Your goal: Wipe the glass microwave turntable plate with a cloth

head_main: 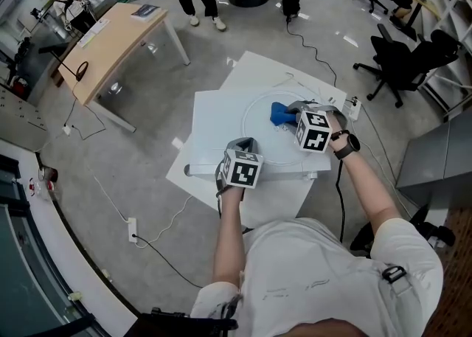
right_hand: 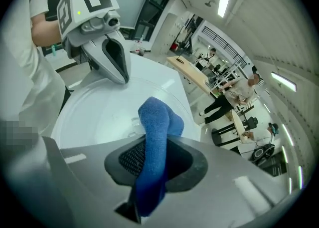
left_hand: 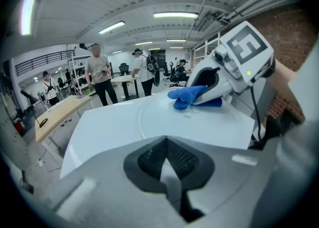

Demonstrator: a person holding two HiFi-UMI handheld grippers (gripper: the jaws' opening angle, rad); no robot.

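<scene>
While wiping, clamping right gripper (right_hand: 152, 172) on cloth (right_hand: 158, 119) and pressing it down inside rim of plate (right_hand: 92, 114); resting left gripper (left_hand: 168, 169), jaws together, at plate's near rim, probably steadying plate lying flat on table (head_main: 214, 118).

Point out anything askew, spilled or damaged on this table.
Only the white boards under the clear glass turntable plate look odd: they are stacked at different angles, so their corners stick out. The blue cloth is bunched in the right gripper, not spread flat. No spill or crack shows.
</scene>
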